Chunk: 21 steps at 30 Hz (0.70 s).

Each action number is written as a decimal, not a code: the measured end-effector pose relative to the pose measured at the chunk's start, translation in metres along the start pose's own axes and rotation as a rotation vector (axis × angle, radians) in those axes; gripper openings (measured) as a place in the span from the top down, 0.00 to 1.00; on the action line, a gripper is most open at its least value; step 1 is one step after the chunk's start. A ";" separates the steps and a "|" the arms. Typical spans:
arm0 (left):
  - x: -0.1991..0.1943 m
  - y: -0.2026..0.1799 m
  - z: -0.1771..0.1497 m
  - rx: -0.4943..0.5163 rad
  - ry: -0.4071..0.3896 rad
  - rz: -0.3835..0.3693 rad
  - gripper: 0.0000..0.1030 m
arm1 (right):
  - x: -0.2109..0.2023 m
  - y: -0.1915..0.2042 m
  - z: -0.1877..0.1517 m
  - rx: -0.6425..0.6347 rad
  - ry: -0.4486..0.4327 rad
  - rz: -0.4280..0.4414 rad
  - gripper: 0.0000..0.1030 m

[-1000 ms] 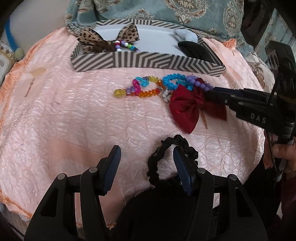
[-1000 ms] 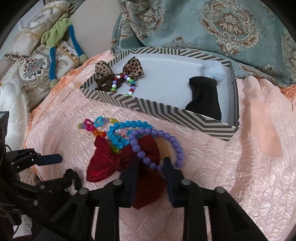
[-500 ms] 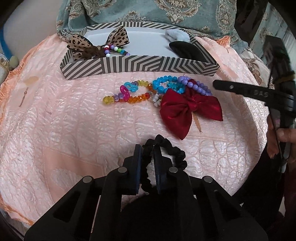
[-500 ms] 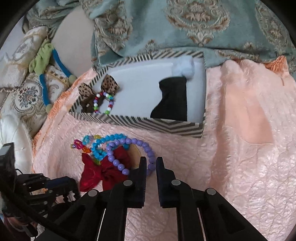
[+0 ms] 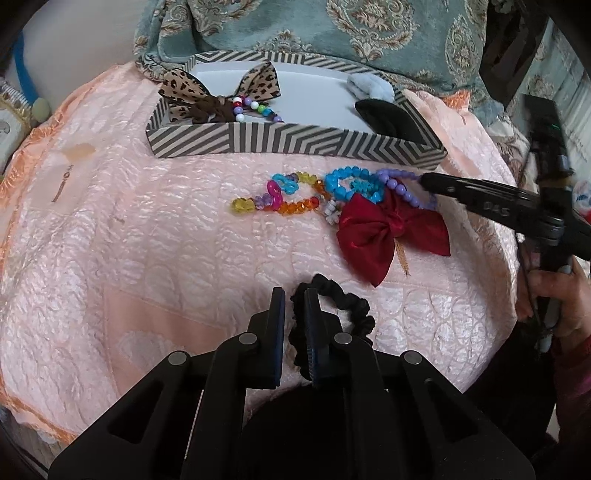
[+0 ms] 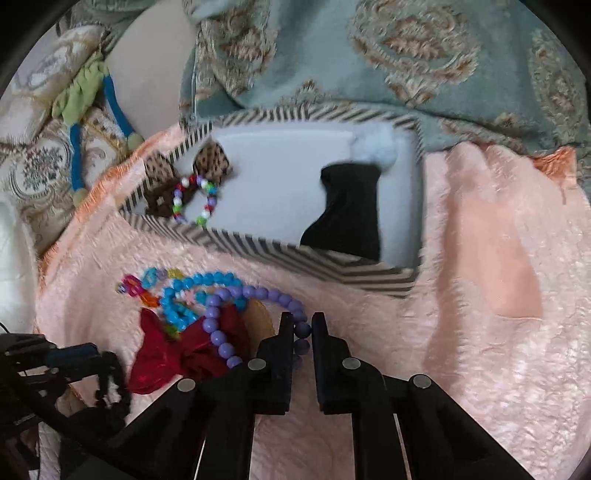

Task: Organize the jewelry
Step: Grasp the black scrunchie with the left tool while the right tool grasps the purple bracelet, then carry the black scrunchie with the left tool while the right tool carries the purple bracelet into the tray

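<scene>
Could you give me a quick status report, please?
Left gripper shut on black scrunchie. Right gripper shut on purple beads. Striped box ahead, path open.

A quilted peach-pink cover (image 5: 155, 236) is spread over the supporting surface, and an orange fringe (image 5: 26, 147) is seen along its left edge. A faint brownish stain (image 5: 78, 150) is visible on the cover near that edge. Behind the cover, a teal fabric with gold medallion ornaments (image 5: 388, 33) is draped. In the right wrist view, the same teal fabric (image 6: 369, 55) fills the upper area, and an ornate floral cushion (image 6: 37, 170) is located at the far left. A green and blue cord with pale tassel ends (image 6: 79, 122) is laid across the cushion.
</scene>
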<state>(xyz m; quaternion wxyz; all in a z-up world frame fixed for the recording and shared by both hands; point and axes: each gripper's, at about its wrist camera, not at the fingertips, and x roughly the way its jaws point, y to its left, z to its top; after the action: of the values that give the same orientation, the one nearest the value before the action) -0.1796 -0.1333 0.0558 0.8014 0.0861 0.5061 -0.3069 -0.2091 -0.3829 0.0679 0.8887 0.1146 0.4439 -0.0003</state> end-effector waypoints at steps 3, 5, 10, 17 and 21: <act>-0.004 0.002 0.002 -0.017 -0.014 -0.002 0.91 | -0.020 -0.002 0.003 0.016 -0.037 0.023 0.92; -0.008 0.003 0.002 -0.022 -0.022 0.003 0.91 | -0.034 -0.003 0.005 0.023 -0.060 0.033 0.92; -0.010 0.006 0.000 -0.027 -0.001 -0.005 0.90 | -0.062 -0.002 0.007 0.032 -0.116 0.049 0.92; 0.005 0.002 -0.008 -0.010 0.048 0.005 0.66 | -0.084 0.001 0.006 0.031 -0.150 0.069 0.92; 0.020 -0.005 -0.009 0.005 0.058 0.046 0.76 | -0.093 0.010 0.005 0.020 -0.161 0.097 0.92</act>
<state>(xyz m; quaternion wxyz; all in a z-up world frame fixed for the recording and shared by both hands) -0.1834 -0.1407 0.0354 0.7931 0.1087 0.5261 -0.2871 -0.2600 -0.3836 0.1462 0.9193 0.1445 0.3649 0.0289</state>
